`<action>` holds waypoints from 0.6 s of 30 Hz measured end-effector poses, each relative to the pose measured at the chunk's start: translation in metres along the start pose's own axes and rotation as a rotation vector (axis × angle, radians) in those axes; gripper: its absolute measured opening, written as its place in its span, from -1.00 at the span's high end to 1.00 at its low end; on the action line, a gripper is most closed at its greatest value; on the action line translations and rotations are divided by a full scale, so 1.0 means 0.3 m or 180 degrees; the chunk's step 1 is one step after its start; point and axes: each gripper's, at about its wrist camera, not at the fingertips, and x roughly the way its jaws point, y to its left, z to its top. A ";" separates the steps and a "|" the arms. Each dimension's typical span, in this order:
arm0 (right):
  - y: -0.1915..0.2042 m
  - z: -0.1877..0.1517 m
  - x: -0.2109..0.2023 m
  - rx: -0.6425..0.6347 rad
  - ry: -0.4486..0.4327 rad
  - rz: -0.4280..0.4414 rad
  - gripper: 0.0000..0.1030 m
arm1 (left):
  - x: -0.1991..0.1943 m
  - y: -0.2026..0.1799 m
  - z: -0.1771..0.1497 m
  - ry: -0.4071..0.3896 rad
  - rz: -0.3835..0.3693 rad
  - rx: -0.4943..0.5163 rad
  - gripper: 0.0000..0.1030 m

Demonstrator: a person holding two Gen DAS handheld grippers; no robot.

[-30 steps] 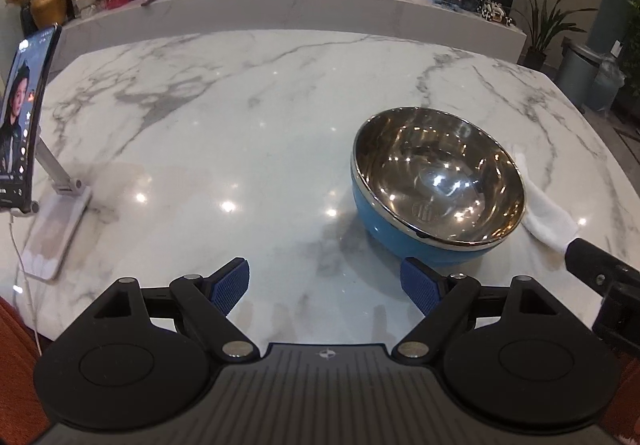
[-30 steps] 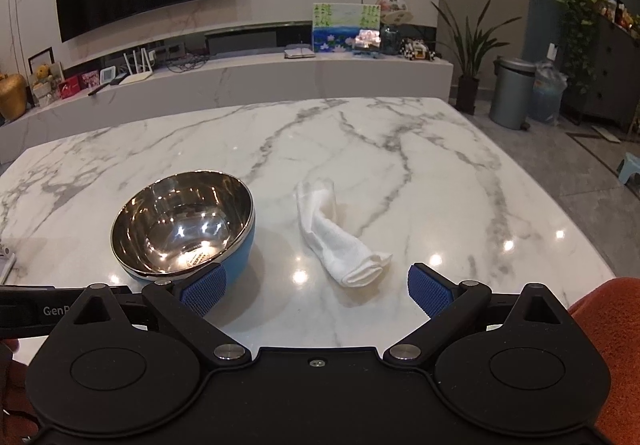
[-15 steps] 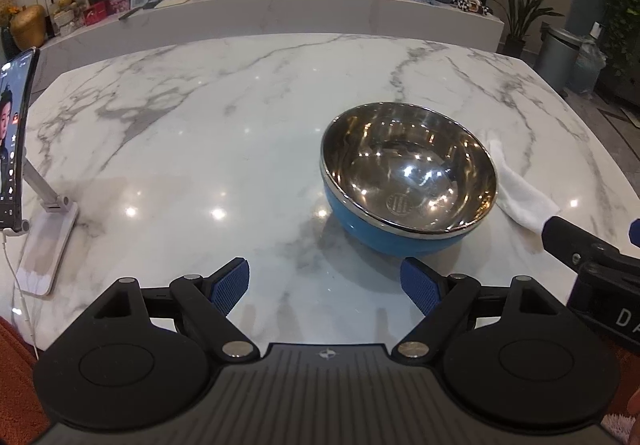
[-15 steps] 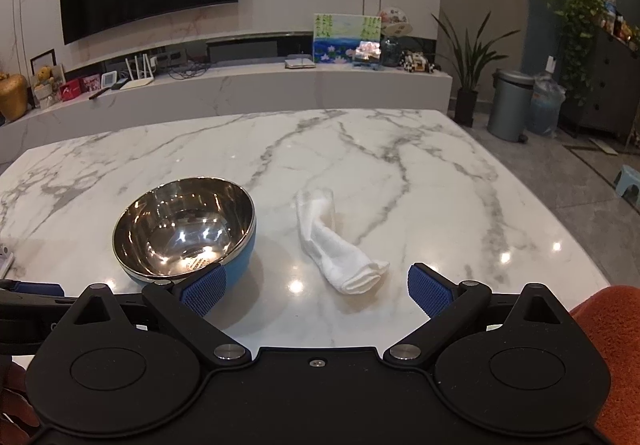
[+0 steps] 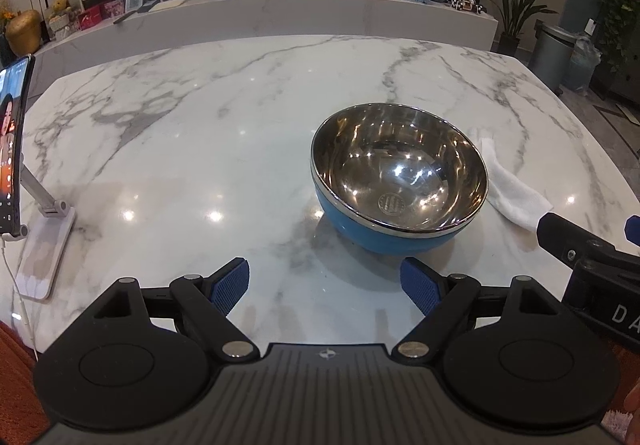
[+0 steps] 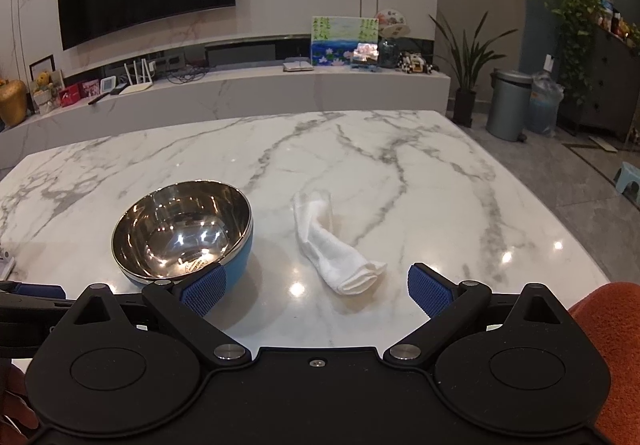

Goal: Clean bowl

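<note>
Marble table (image 6: 420,181) carries the bowl (image 6: 182,233) upright, rolled white cloth (image 6: 336,245) just beside it. Your left gripper (image 5: 325,281) and right gripper (image 6: 316,289) both hang wide open, empty. Pinch the cloth mid-roll with the right; steady the bowl's rim with the left.

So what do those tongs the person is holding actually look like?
Both are matte black plastic. The left tongs and right tongs each have two angled fingers tipped with blue ribbed pads, silver pivot bolts, and round discs at each side of the body. The left body is ridged; white letters mark the side of the right one.
</note>
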 end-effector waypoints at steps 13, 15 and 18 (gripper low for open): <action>0.000 -0.003 0.004 0.0035 0.0034 0.0004 -0.88 | -0.008 0.007 0.001 -0.0051 -0.0012 -0.0047 -0.60; 0.002 -0.004 0.004 0.0034 0.0033 0.0005 -0.88 | -0.005 0.006 0.000 -0.0039 -0.0002 -0.0041 -0.60; 0.004 -0.005 0.005 0.0033 0.0041 0.0005 -0.88 | -0.002 0.005 -0.001 -0.0025 -0.0014 -0.0032 -0.60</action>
